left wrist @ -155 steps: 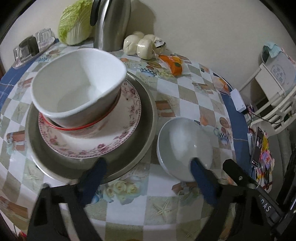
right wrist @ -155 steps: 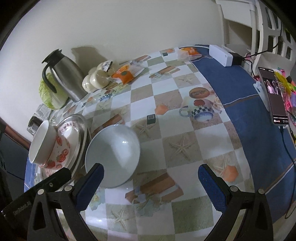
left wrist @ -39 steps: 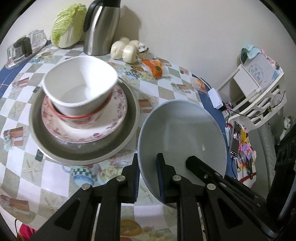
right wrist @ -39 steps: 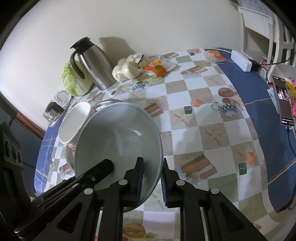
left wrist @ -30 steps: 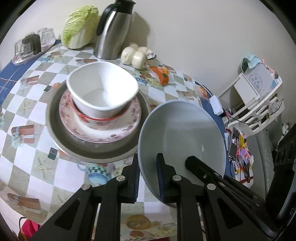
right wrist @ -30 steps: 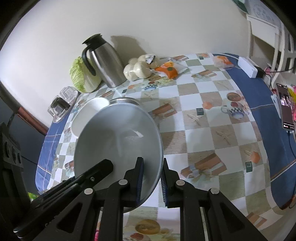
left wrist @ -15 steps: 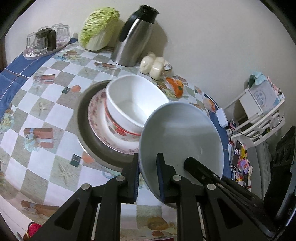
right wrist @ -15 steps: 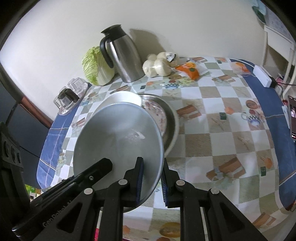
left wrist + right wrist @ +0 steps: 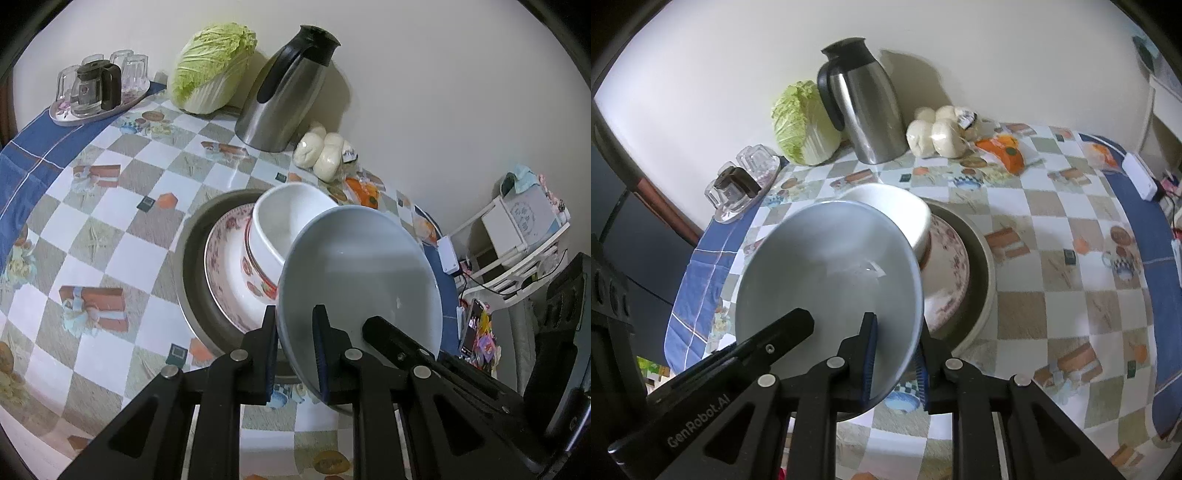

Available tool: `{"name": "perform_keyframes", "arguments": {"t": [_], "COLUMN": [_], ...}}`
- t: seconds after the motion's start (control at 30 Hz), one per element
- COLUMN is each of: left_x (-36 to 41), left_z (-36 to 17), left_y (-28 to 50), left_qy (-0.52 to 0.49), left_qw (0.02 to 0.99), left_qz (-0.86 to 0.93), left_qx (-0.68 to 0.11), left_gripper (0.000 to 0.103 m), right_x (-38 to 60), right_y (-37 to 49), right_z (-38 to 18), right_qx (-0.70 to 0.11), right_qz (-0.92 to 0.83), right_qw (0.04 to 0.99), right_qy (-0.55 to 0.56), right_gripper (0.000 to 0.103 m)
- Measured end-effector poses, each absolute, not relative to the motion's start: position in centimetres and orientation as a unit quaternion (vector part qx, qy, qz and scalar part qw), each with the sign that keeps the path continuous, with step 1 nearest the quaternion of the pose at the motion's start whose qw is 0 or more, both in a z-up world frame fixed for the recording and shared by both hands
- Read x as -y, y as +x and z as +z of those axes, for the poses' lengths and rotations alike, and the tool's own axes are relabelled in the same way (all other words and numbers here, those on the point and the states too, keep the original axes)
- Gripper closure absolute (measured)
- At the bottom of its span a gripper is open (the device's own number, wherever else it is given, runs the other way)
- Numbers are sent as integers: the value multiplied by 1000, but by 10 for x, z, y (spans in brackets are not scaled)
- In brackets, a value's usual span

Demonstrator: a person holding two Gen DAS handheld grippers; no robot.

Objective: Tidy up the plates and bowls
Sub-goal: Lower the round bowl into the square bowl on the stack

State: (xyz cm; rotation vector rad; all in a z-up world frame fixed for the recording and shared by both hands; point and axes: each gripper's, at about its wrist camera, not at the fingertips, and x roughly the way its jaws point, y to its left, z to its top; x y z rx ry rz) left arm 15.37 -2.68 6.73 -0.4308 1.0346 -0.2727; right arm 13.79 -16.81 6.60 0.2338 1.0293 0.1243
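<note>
Left wrist: bowl above stacked dishes

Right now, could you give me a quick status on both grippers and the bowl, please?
Left gripper and right gripper both shut on grey bowl's rim. Bowl aloft, tilted, beside the white bowl stacked on floral plate. Nothing in the way.

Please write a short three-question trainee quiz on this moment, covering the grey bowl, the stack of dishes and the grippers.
1. True or false: the grey bowl rests flat on the table.
2. Which grips its rim? A) left gripper only B) right gripper only C) both
3. Fill in: the white bowl sits in a strawberry bowl on the floral plate, inside a metal ____.

Key: 1 false, it is held tilted in the air; 2 C, both jaws pinch the rim; 3 pan.
</note>
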Motion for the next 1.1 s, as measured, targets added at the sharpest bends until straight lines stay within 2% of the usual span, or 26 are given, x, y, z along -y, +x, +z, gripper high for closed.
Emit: {"name": "perform_keyframes", "arguments": {"t": [0.43, 1.1], "left_x": [14, 21], "left_z": [76, 54], "left_y": [187, 229], "left_qy": [-193, -166], "left_qw": [844, 845], "left_qz": [-135, -137], "left_qx": [-482, -489], "left_gripper": [85, 83], "right_x": [155, 162], "right_y": [170, 219], "right_z": [79, 46], "right_qx": [-480, -494], "right_qz": [68, 74], "right_qw": [869, 858], "right_qy": [104, 116], "right_gripper": [81, 80]}}
